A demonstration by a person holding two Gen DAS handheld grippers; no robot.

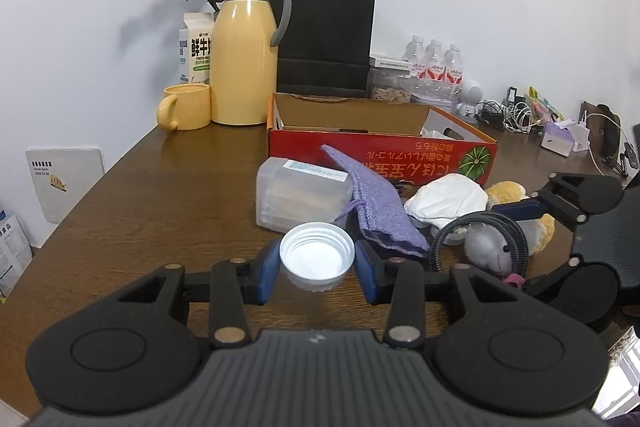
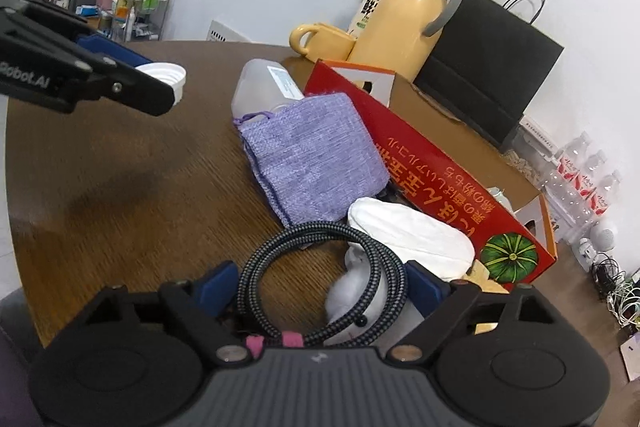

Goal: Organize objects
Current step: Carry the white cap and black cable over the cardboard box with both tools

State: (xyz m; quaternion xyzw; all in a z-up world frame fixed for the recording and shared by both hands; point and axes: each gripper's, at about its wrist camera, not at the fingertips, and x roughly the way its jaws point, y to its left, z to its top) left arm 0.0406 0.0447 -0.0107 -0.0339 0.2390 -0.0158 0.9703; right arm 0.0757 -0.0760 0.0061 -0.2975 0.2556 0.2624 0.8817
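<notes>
Barely started: left gripper [image 1: 317,269] fingers pinch a white screw cap [image 1: 317,261] in front of the red carton [image 1: 384,151], right gripper [image 2: 318,287] gapes wide around the coiled cable [image 2: 320,267], w/ pouch [image 2: 312,163], jar etc. still outside.

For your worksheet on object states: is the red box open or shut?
Open: the red box shows its bare brown cardboard inside, with no lid over it.

I count one white cap [image 1: 317,261], one purple pouch [image 2: 312,163], one coiled cable [image 2: 320,279], one clear plastic container [image 1: 300,197] and one white cloth bundle [image 2: 412,235] on the table [image 1: 140,195]. Toward its far edge I see one red box [image 1: 380,147], one yellow jug [image 1: 244,55], one yellow mug [image 1: 186,107], one milk carton [image 1: 194,47], one black bag [image 1: 326,39] and three water bottles [image 1: 434,63].
</notes>
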